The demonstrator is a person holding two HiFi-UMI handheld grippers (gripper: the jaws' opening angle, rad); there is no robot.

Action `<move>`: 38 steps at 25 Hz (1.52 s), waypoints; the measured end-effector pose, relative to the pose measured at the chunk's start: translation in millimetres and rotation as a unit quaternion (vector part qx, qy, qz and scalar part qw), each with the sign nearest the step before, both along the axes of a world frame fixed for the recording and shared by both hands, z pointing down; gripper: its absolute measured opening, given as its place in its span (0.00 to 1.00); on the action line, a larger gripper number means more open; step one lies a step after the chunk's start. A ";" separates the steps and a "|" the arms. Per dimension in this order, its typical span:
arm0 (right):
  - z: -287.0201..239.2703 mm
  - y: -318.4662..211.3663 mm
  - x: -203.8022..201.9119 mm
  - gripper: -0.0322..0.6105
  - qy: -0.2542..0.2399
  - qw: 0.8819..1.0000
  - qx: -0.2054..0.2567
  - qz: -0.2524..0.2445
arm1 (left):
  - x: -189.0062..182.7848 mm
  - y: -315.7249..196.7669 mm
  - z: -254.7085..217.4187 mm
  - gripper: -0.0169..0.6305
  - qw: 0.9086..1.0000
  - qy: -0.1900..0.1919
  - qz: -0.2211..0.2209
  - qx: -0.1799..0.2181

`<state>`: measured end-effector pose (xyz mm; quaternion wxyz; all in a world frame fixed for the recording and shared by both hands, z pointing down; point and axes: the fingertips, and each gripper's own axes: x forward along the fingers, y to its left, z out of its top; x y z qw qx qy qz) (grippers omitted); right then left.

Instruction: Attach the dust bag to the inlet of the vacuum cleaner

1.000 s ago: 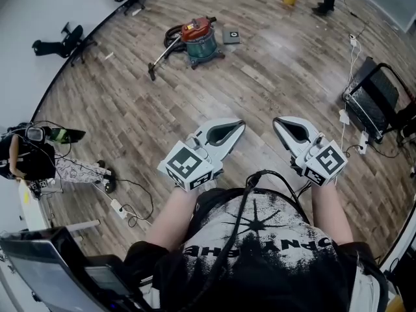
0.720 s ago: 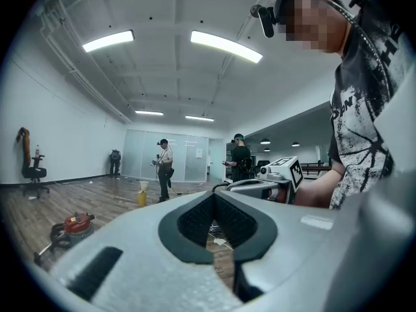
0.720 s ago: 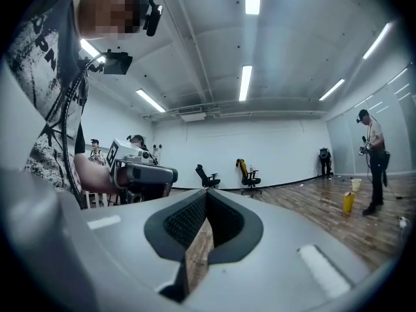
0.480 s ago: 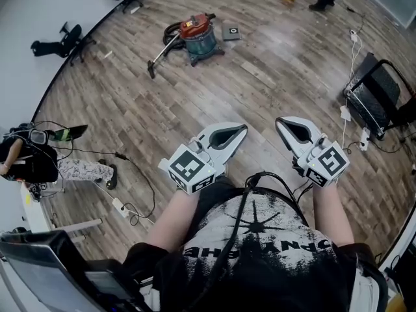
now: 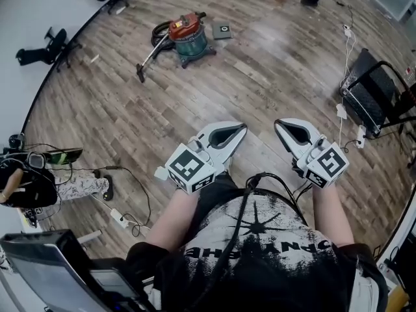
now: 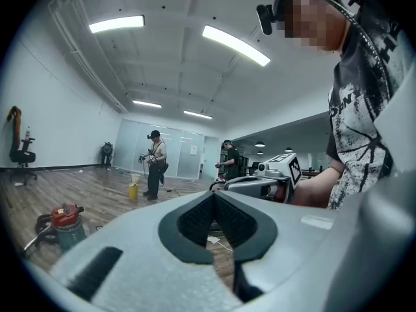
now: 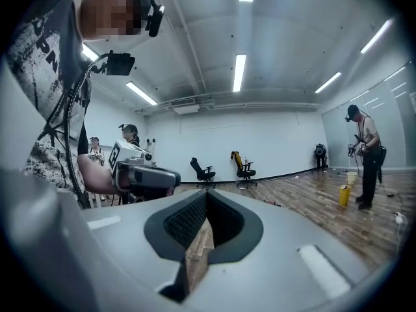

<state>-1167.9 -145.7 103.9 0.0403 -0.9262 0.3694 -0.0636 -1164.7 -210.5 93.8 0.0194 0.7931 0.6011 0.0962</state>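
The vacuum cleaner [image 5: 188,36] stands far off on the wood floor [image 5: 130,109]. Its red lid is on, so the inside is hidden. A flat grey square [image 5: 222,30] lies just beside it. The left gripper [image 5: 242,129] and right gripper [image 5: 278,123] are both closed tight and hold nothing. Only the left gripper view shows the whole person [image 6: 154,164] by the yellow bucket [image 6: 133,190].

A large, bare office hall is shown: wood-plank floor [image 5: 117,109], strip ceiling lights [image 7: 239,72], office chairs [image 7: 203,171] against white walls, a glass partition [image 6: 181,151] (other headset-wearing people [image 6: 155,164] are seen).
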 end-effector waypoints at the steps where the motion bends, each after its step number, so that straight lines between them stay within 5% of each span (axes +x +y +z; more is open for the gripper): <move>1: -0.9 -1.1 12.1 0.06 0.001 1.000 -0.002 0.002 | 11.8 -0.1 -0.5 0.03 1.000 0.002 0.004 0.000; 13: -16.4 -32.5 165.4 0.06 0.009 0.999 -0.013 0.046 | 163.5 -26.7 -4.5 0.03 0.999 0.001 0.051 -0.002; 23: -10.1 -39.0 236.4 0.06 0.023 0.995 -0.052 0.079 | 241.6 -29.3 2.9 0.03 0.996 0.003 0.084 -0.006; 31: -9.8 -3.8 269.8 0.06 0.020 0.994 -0.053 0.095 | 274.5 -0.4 9.9 0.03 0.996 -0.010 0.092 -0.003; 38: -0.5 61.9 342.6 0.06 0.027 0.996 -0.043 0.075 | 340.2 60.8 18.8 0.03 0.998 -0.016 0.063 0.002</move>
